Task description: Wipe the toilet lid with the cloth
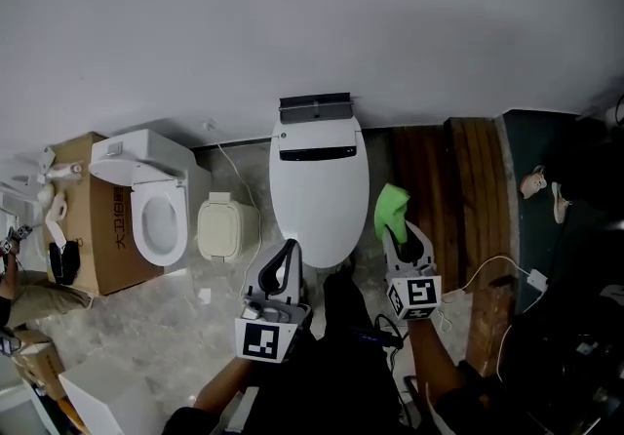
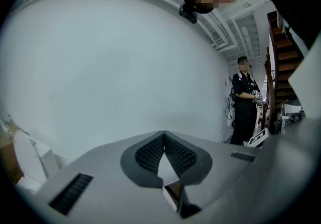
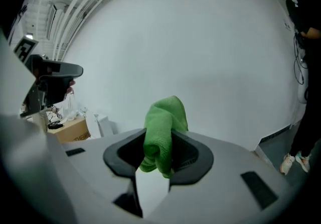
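Zero wiping yet: green cloth (image 1: 390,207) pinched in right claw (image 1: 394,230), left claw (image 1: 289,248) closed empty; next, press onto toilet lid (image 1: 319,199), 12 o'clock.

A second toilet (image 1: 156,214) is standing open beside a cardboard box (image 1: 100,240). A cream bin (image 1: 220,228) is sitting just beside it.

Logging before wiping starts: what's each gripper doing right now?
Left gripper: shut, empty.
Right gripper: shut on the crumpled green microfibre cloth.
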### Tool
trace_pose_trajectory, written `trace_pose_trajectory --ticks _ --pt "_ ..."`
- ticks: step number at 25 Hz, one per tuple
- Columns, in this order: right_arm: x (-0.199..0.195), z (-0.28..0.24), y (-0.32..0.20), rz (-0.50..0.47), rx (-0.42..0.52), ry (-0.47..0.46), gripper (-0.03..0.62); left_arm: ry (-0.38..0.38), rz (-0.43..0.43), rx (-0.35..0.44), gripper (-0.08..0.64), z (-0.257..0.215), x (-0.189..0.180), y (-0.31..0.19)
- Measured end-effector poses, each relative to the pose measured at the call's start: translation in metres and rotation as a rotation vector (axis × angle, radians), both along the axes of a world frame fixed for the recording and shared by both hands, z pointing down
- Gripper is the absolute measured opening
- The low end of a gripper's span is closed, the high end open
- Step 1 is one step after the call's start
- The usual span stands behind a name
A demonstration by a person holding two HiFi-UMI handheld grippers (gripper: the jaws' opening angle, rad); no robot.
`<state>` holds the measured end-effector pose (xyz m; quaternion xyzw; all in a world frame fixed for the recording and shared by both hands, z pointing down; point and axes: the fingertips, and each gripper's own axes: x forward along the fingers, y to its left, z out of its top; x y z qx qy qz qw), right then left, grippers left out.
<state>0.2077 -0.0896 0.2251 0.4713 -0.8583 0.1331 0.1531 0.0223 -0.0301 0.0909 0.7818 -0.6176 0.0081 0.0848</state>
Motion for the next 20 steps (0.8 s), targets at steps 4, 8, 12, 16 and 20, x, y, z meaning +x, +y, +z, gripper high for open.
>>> trace_pose_trajectory --ticks 4,8,12,16,20 --pt "0.006 0.031 -0.046 -0.038 -0.022 0.037 0.137 0.004 -0.025 -0.012 0.009 0.012 0.007 -0.033" --pt "0.005 0.074 -0.084 -0.077 -0.065 0.07 0.137 -0.004 -0.047 -0.025 0.009 0.029 0.01 -0.062" --pt "0.002 0.12 -0.117 -0.109 -0.095 0.101 0.137 -0.012 -0.067 -0.052 0.009 0.05 0.011 -0.082" --pt "-0.001 0.174 -0.153 -0.144 -0.12 0.151 0.137 -0.009 -0.088 -0.053 0.009 0.071 0.013 -0.108" --pt "-0.003 0.229 -0.186 -0.166 -0.134 0.195 0.137 -0.006 -0.1 -0.062 0.009 0.099 0.012 -0.127"
